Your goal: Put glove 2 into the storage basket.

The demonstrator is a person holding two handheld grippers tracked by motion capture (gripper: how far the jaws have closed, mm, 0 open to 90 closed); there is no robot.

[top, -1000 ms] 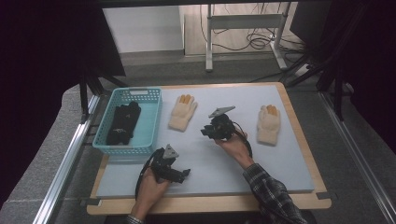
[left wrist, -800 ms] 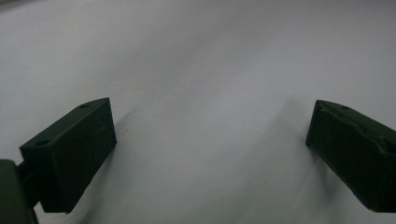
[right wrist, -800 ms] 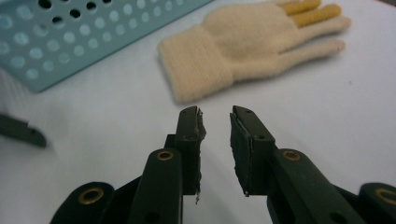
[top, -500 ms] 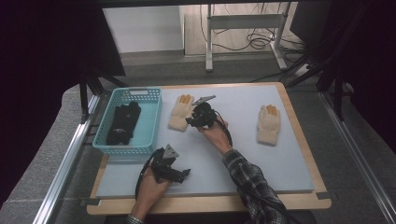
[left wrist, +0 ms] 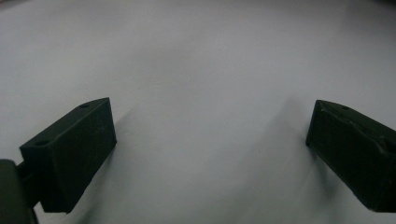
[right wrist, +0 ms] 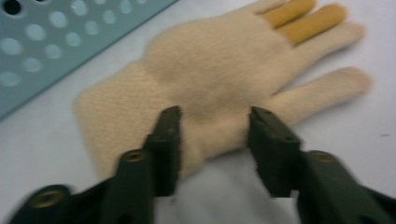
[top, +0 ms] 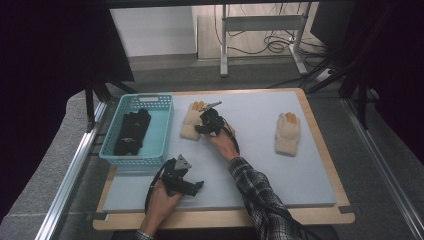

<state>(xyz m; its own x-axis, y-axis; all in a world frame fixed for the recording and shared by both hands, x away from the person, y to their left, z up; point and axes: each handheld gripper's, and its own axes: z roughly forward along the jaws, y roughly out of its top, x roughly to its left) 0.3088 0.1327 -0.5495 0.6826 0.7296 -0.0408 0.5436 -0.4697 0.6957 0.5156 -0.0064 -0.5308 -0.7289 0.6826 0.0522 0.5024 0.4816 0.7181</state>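
Straddling a cream glove (right wrist: 219, 88) beside the basket (top: 161, 135), the right gripper (right wrist: 215, 135) stands with jaws apart. At 6 o'clock, the left gripper (top: 197, 186) gapes over bare mat (left wrist: 201, 70)

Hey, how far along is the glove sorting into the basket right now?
Done: dark gloves already lie in the blue basket. In hand: the right gripper is open, its fingers pressing on the cream glove beside the basket, not clamped. Left: the second cream glove sits untouched, and the left gripper rests open.
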